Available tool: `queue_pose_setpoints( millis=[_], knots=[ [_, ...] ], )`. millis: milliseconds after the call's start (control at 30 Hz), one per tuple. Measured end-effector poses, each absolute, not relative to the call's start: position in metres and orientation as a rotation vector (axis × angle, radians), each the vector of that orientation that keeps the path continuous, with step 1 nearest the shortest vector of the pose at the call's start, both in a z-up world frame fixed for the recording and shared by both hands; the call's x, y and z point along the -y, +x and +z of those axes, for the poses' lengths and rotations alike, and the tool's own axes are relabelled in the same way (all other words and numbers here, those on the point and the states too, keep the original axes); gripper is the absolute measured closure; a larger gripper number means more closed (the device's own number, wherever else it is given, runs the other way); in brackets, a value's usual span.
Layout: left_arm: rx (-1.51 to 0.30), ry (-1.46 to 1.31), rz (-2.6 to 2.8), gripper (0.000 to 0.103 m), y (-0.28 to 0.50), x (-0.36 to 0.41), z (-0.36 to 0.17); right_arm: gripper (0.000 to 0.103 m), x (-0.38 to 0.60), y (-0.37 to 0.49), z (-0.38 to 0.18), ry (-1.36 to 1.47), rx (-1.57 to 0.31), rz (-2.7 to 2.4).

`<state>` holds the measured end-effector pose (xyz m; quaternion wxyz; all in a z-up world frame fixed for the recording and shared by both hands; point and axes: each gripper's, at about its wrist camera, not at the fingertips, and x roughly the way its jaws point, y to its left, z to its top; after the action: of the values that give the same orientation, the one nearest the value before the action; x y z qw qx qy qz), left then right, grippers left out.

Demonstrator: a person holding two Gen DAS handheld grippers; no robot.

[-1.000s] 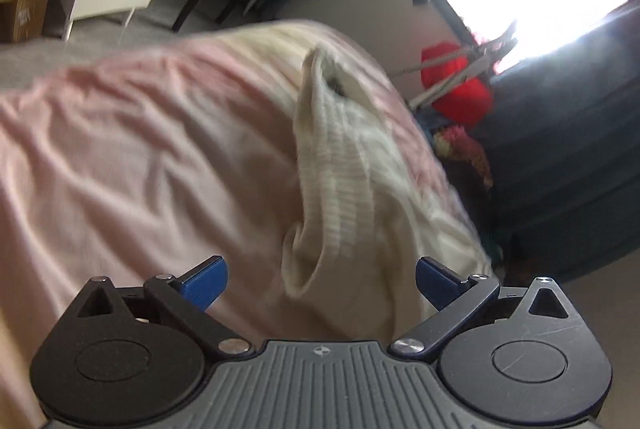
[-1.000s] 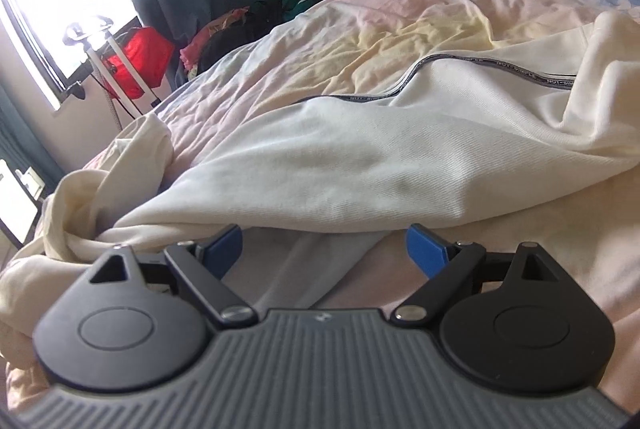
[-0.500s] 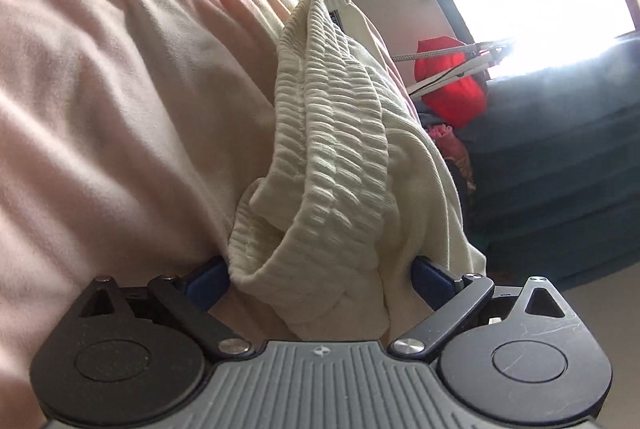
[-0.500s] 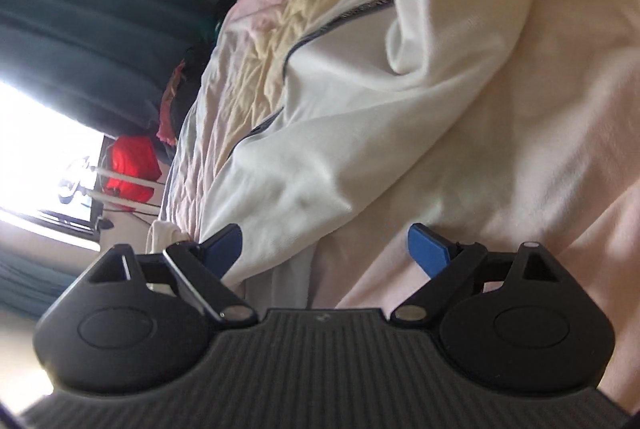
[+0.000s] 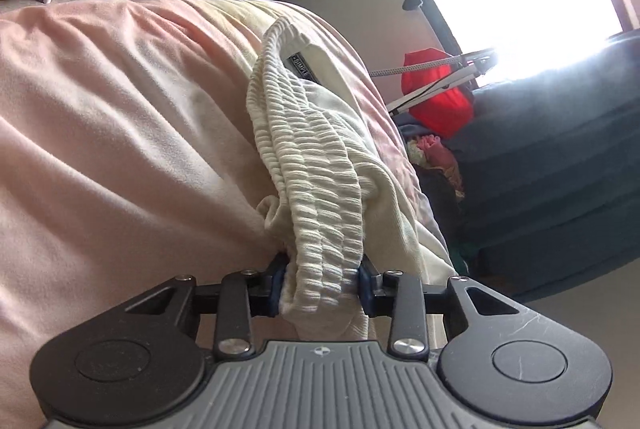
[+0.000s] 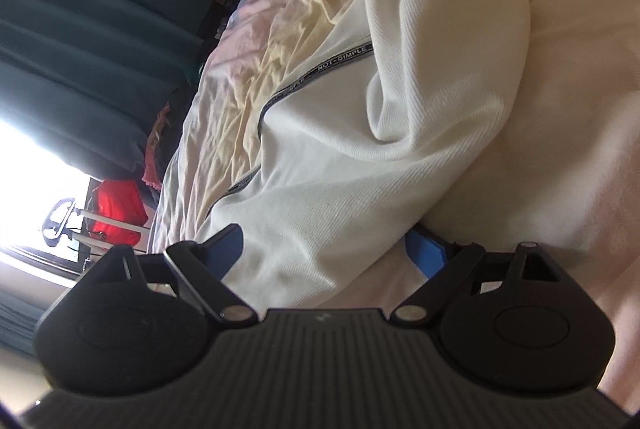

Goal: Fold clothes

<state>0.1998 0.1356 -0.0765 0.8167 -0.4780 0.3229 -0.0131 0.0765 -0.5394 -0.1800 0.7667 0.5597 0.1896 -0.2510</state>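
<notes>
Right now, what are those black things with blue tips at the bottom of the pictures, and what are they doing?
They are two pinching tools, one in each of a person's hands. A small camera rides on each, looking forward along its fingers, so each picture looks out from one tool. On the bed's pink sheet lies a cream garment to be folded. The left gripper has just been closing and now pinches the garment's ribbed waistband between its blue pads. The right gripper is open, its fingers on either side of another part of the same cloth, not squeezing it.
</notes>
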Motion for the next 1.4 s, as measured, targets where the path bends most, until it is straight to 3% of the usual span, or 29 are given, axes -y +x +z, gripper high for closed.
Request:
queue_pose_setpoints(
  millis=[200, 333, 567, 600, 633, 667, 700, 767, 833, 933, 1000, 1033, 1233, 1400],
  knots=[
    [-0.59, -1.023, -0.097, 0.067, 0.175, -0.144, -0.056, 0.013, 0.537, 0.068, -0.177, 1.233, -0.419, -0.538],
    [-0.577, -1.015, -0.098, 0.041, 0.171, -0.136, -0.056, 0.013, 0.535, 0.064, -0.176, 1.246, -0.426, -0.521],
    [-0.635, -0.742, -0.039, 0.032, 0.198, -0.098, -0.062, 0.012, 0.543, 0.056, -0.174, 1.261, -0.394, -0.549],
    [-0.64, -0.651, -0.019, 0.035, 0.2, -0.089, -0.058, 0.012, 0.545, 0.056, -0.174, 1.259, -0.386, -0.557],
    [-0.644, -0.56, 0.002, 0.045, 0.201, -0.081, -0.055, 0.013, 0.548, 0.056, -0.173, 1.256, -0.376, -0.564],
    [-0.645, -0.479, 0.019, 0.048, 0.202, -0.072, -0.053, 0.021, 0.55, 0.057, -0.173, 1.254, -0.365, -0.566],
    [-0.644, -0.406, 0.033, 0.052, 0.202, -0.064, -0.052, 0.04, 0.553, 0.059, -0.173, 1.247, -0.365, -0.57],
    [-0.626, -0.349, 0.042, 0.056, 0.201, -0.057, -0.051, 0.051, 0.56, 0.066, -0.174, 1.235, -0.374, -0.582],
    [-0.596, -0.348, 0.037, 0.061, 0.196, -0.059, -0.049, 0.074, 0.567, 0.074, -0.177, 1.236, -0.385, -0.586],
    [-0.535, -0.381, 0.016, 0.068, 0.193, -0.068, -0.04, 0.096, 0.574, 0.083, -0.171, 1.18, -0.375, -0.587],
    [-0.467, -0.458, -0.018, 0.075, 0.196, -0.079, -0.027, 0.096, 0.574, 0.084, -0.155, 1.096, -0.311, -0.58],
    [-0.427, -0.511, -0.038, 0.092, 0.193, -0.088, -0.019, 0.097, 0.572, 0.083, -0.144, 1.045, -0.261, -0.578],
    [-0.282, -0.793, -0.071, 0.092, 0.174, -0.143, 0.004, 0.097, 0.557, 0.069, -0.085, 0.833, 0.04, -0.537],
    [-0.461, -0.805, 0.058, 0.091, 0.193, -0.16, -0.023, 0.097, 0.561, 0.1, -0.085, 0.709, -0.065, -0.584]
  ],
)
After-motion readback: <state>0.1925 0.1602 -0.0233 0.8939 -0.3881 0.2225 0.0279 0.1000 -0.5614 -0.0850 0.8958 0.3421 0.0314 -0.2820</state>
